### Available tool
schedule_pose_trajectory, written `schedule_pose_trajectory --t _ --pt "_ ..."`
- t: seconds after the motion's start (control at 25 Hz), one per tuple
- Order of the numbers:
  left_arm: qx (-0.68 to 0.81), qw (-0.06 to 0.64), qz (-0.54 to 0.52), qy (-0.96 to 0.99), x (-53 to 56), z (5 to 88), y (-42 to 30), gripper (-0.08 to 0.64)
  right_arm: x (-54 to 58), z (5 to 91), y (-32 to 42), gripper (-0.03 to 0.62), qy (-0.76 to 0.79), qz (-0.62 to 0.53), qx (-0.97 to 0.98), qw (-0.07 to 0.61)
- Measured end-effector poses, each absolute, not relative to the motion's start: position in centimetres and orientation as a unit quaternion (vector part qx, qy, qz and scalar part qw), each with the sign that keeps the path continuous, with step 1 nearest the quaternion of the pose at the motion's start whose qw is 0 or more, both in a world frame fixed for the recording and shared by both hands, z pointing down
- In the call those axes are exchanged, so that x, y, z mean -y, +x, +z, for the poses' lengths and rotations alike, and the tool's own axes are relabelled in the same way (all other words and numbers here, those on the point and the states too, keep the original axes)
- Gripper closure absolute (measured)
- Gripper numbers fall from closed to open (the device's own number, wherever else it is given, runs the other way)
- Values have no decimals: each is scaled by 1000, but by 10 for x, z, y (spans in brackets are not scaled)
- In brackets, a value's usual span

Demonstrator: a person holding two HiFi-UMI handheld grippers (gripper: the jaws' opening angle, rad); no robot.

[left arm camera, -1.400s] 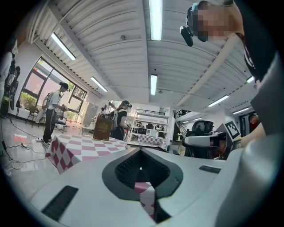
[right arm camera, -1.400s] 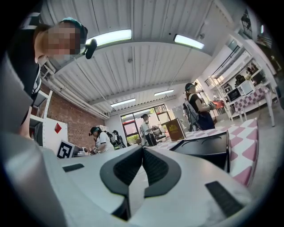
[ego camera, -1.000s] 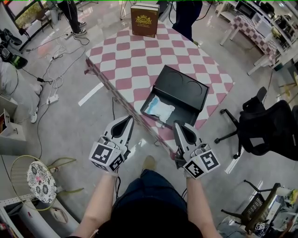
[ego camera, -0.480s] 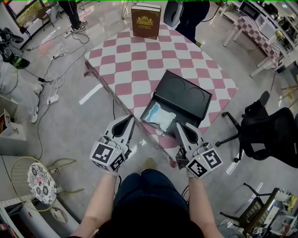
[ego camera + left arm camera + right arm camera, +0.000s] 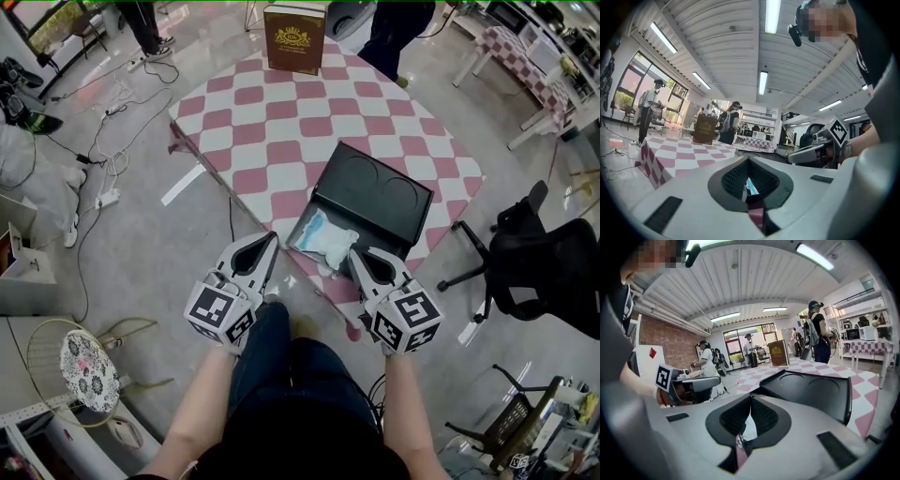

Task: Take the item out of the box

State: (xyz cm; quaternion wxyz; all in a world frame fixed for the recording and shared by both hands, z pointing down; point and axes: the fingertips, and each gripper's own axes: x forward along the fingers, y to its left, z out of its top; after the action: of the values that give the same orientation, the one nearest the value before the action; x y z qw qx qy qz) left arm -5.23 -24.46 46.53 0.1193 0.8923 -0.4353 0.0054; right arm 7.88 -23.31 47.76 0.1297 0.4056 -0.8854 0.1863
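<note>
Checkered bench (image 5: 281,122) closer than second ago: person stepped in. Open black box (image 5: 375,192) at near edge, pale item (image 5: 328,239) inside, untouched. Left gripper (image 5: 270,242) and right gripper (image 5: 357,258) both closed, empty, just short of box. Approach only; grasp still ahead.

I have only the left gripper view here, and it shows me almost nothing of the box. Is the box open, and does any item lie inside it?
Observer: Yes. The head view shows the black box open, with a light blue and white packet lying in its tray.
Operator: Thank you. I see the right gripper only from its side. Does it hold something?
Observer: No. In the right gripper view, the right gripper has its jaws together with nothing between them.
</note>
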Motion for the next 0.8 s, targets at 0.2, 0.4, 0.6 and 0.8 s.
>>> schedule_pose_trajectory --t 0.2,0.4,0.6,0.8 --pt "414 127 14 901 257 468 -49 560 239 490 73 586 397 185 881 179" --pt "399 131 20 907 268 468 -52 560 243 501 64 560 382 178 879 221" --pt "391 136 24 910 280 472 -60 560 249 512 52 530 362 185 879 249" --pt "379 142 24 914 288 475 -62 560 255 521 45 524 340 191 876 283"
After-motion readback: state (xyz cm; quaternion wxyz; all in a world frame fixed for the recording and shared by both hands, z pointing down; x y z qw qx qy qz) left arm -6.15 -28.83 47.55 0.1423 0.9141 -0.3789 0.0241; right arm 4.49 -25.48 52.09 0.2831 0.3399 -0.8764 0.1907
